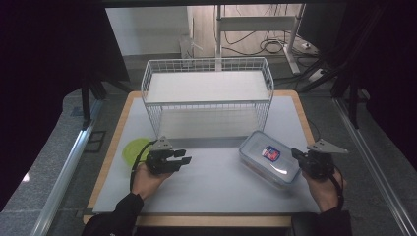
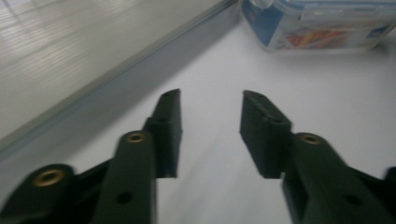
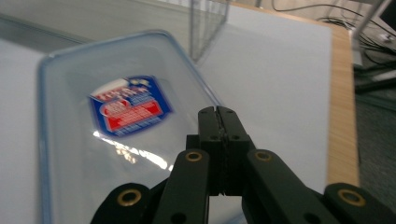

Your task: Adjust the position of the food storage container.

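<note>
A clear plastic container (image 1: pixel 269 158) with a blue-rimmed lid and a red and blue label lies at the right of the white mat. My right gripper (image 1: pixel 295 153) hovers just off its right end, jaws shut and empty. In the right gripper view the closed tips (image 3: pixel 218 112) hang over the container's lid (image 3: pixel 116 140). My left gripper (image 1: pixel 187 160) is at the left front, pointing right towards the container. In the left gripper view its jaws (image 2: pixel 210 95) stand apart with only bare mat between them, and the container (image 2: pixel 322 23) lies farther ahead.
A white wire rack (image 1: pixel 206 93) with two shelves stands at the back middle of the mat; its lower shelf (image 2: pixel 70 56) runs along the left gripper's side. A green bowl (image 1: pixel 134 150) sits behind the left hand. The wooden table edge (image 3: pixel 343 116) borders the mat.
</note>
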A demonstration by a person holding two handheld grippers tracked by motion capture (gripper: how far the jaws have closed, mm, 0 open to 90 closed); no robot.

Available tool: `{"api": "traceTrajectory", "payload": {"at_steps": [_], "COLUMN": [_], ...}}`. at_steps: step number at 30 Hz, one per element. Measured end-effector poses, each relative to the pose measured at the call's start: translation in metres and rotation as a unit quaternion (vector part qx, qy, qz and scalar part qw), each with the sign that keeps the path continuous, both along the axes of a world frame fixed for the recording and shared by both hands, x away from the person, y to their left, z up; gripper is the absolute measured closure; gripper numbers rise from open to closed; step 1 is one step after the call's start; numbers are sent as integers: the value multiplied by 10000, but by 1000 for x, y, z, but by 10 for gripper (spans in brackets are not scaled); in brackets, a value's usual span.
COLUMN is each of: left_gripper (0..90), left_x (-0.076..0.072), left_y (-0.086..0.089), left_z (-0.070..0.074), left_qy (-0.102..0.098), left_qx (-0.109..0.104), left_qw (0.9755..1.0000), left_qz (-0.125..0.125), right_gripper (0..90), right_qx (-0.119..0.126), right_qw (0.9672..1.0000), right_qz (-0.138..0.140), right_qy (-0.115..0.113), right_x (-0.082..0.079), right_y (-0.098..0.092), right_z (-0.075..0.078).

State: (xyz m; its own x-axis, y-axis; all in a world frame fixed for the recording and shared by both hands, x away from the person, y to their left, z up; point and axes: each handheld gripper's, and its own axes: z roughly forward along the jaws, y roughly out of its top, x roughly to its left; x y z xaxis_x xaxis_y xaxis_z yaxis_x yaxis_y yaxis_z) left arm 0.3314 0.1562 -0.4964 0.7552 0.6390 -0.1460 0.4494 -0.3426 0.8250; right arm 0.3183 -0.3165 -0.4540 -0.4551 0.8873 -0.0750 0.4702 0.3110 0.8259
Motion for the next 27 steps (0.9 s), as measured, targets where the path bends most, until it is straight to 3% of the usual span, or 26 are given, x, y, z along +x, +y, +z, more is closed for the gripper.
{"api": "traceTrajectory", "payload": {"at_steps": [5, 10, 14, 15, 21, 27], "left_gripper": [799, 852, 856, 856, 855, 854], "left_x": [18, 33, 42, 44, 52, 57], "left_y": [-22, -49, -68, -72, -87, -98], "left_z": [4, 2, -1, -1, -2, -2], "left_qy": [-48, 4, 78, 86, 108, 108], "left_qx": [-72, 22, 49, 5, 82, 112], "left_qw": [9999, 9996, 9994, 9994, 9990, 9988], "left_qz": [-141, -294, -343, -342, -434, -462], "right_gripper": [900, 900, 900, 900, 900, 900], "right_qx": [-91, -97, -25, 37, 68, 108], "right_qw": [9990, 9955, 9946, 9935, 9910, 9901], "right_qz": [-439, -902, -884, -883, -833, -787], "right_qy": [79, 266, 548, 720, 1043, 1160], "right_x": [-8, -16, -18, -19, -20, -13], "right_y": [-20, -36, -38, -37, -31, -28], "right_z": [-5, -14, -22, -25, -28, -32]}}
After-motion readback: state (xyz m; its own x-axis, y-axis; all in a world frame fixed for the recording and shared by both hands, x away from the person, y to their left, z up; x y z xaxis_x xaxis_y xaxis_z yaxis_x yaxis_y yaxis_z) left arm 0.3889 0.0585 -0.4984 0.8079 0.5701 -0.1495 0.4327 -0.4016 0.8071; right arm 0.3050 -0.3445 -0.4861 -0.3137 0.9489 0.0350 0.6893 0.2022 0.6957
